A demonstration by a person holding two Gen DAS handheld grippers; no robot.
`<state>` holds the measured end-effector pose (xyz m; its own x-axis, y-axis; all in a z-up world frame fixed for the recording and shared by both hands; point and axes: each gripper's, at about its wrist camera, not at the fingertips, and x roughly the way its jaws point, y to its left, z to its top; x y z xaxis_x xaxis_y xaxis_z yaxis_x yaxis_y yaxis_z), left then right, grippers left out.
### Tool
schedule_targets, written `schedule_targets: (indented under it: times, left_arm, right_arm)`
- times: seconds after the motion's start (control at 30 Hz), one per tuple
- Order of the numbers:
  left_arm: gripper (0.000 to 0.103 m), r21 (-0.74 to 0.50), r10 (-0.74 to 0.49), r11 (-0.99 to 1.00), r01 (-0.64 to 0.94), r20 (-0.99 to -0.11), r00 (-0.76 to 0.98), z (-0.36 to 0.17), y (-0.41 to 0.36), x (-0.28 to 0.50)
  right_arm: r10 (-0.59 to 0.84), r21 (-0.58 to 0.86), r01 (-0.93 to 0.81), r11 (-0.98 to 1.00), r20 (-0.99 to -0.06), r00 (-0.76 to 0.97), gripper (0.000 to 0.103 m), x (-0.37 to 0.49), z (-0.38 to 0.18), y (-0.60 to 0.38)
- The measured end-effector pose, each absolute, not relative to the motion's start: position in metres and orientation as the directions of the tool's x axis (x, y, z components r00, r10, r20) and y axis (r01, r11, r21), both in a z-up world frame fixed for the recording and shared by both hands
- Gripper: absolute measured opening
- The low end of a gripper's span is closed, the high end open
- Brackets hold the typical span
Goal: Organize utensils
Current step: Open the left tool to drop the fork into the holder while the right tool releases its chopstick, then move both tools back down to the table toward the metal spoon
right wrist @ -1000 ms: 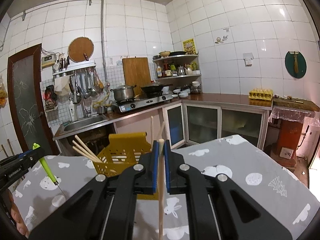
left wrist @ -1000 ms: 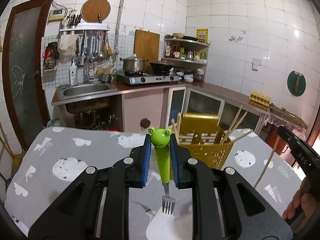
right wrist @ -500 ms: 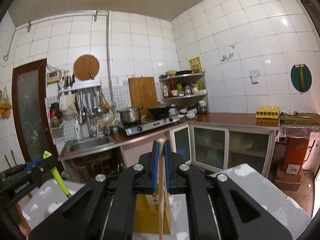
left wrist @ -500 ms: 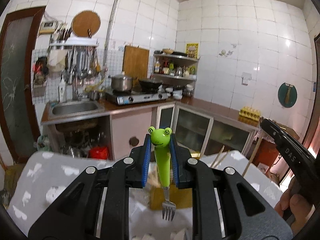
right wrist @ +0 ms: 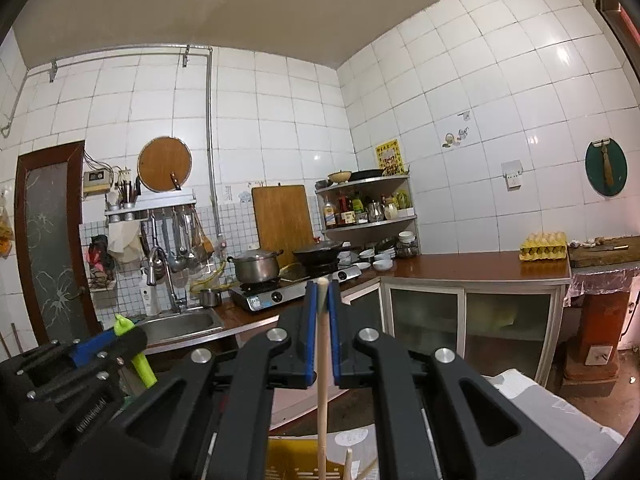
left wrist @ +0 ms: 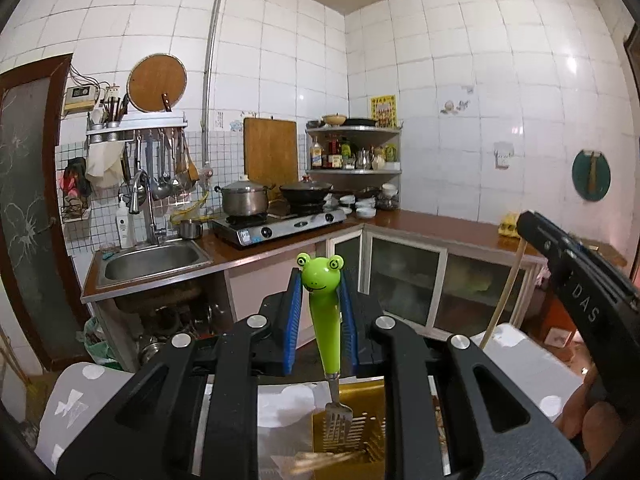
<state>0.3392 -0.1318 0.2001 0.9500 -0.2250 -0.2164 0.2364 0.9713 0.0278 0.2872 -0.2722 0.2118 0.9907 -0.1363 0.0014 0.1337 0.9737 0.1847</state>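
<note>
Both grippers have been raised since a second ago, so that the grey patterned cloth-covered surface [left wrist: 520, 356] now fills far less of each view. The yellow perforated plastic utensil basket [left wrist: 360, 428] is seen just below the tools, its rim cut off by the frame. The left gripper [left wrist: 318, 316] is closed on a green frog-headed fork [left wrist: 325, 332], held at the plastic handle with tines pointing down over the basket. The right gripper [right wrist: 322, 332] is clamped on a pale wooden chopstick [right wrist: 322, 380], hanging upright. Both utensils are judged light and stiff; the smooth chopstick may slip. The basket's compartments cannot be made out.
</note>
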Motion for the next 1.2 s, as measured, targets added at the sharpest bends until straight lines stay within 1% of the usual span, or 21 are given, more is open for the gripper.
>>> schedule_targets:
  times: [0.17, 0.37, 0.53, 0.6, 0.63, 0.67, 0.7, 0.73, 0.77, 0.83, 0.9, 0.93, 0.97, 1.07, 1.2]
  left_arm:
    - [0.018, 0.028, -0.237, 0.967, 0.255, -0.28, 0.93, 0.159, -0.14, 0.365]
    - [0.018, 0.017, -0.232, 0.967, 0.256, -0.363, 0.902, 0.117, -0.138, 0.386]
    - [0.019, 0.012, -0.23, 0.967, 0.255, -0.393, 0.891, 0.114, -0.13, 0.382]
    - [0.021, -0.007, -0.243, 0.965, 0.262, -0.397, 0.885, 0.122, -0.123, 0.374]
    - [0.026, -0.012, -0.242, 0.966, 0.259, -0.393, 0.887, 0.127, -0.119, 0.368]
    - [0.039, -0.014, -0.24, 0.967, 0.254, -0.386, 0.89, 0.132, -0.114, 0.362]
    - [0.047, -0.015, -0.237, 0.968, 0.25, -0.375, 0.896, 0.138, -0.109, 0.354]
    - [0.064, -0.013, -0.233, 0.97, 0.244, -0.356, 0.905, 0.146, -0.103, 0.344]
    - [0.077, -0.009, -0.227, 0.971, 0.238, -0.336, 0.914, 0.151, -0.098, 0.335]
    - [0.088, 0.002, -0.215, 0.974, 0.226, -0.301, 0.929, 0.163, -0.085, 0.313]
    - [0.094, 0.015, -0.201, 0.977, 0.214, -0.29, 0.936, 0.169, -0.073, 0.295]
    - [0.098, 0.017, -0.194, 0.978, 0.208, -0.292, 0.937, 0.171, -0.067, 0.29]
    - [0.098, 0.018, -0.19, 0.979, 0.205, -0.293, 0.937, 0.172, -0.064, 0.284]
    - [0.098, 0.011, -0.179, 0.981, 0.192, -0.315, 0.932, 0.168, -0.047, 0.27]
    - [0.098, -0.002, -0.16, 0.985, 0.171, -0.373, 0.914, 0.143, -0.026, 0.257]
  right_arm:
    - [-0.131, 0.166, 0.135, 0.977, -0.032, 0.991, 0.006, 0.314, 0.181, -0.273]
    - [-0.11, 0.12, 0.122, 0.985, -0.108, 0.988, 0.006, 0.326, 0.149, -0.277]
    - [-0.088, 0.077, 0.106, 0.991, -0.205, 0.975, 0.007, 0.327, 0.136, -0.279]
    - [-0.095, 0.071, 0.116, 0.991, -0.24, 0.966, 0.012, 0.321, 0.137, -0.284]
    - [-0.099, 0.076, 0.122, 0.99, -0.254, 0.962, 0.029, 0.317, 0.139, -0.286]
    - [-0.103, 0.082, 0.128, 0.988, -0.261, 0.96, 0.05, 0.312, 0.141, -0.289]
    - [-0.109, 0.087, 0.136, 0.987, -0.262, 0.959, 0.055, 0.305, 0.143, -0.293]
    - [-0.118, 0.09, 0.145, 0.985, -0.26, 0.959, 0.055, 0.296, 0.147, -0.295]
    - [-0.125, 0.086, 0.152, 0.985, -0.263, 0.957, 0.055, 0.287, 0.149, -0.296]
    - [-0.137, 0.082, 0.165, 0.983, -0.278, 0.951, 0.055, 0.27, 0.15, -0.299]
    - [-0.147, 0.081, 0.178, 0.981, -0.292, 0.945, 0.055, 0.254, 0.151, -0.3]
    - [-0.154, 0.083, 0.187, 0.979, -0.303, 0.94, 0.057, 0.245, 0.149, -0.299]
    - [-0.155, 0.087, 0.191, 0.978, -0.313, 0.937, 0.059, 0.238, 0.147, -0.299]
    - [-0.155, 0.084, 0.195, 0.977, -0.343, 0.926, 0.061, 0.219, 0.136, -0.29]
    - [-0.141, 0.059, 0.178, 0.982, -0.396, 0.908, 0.061, 0.204, 0.108, -0.269]
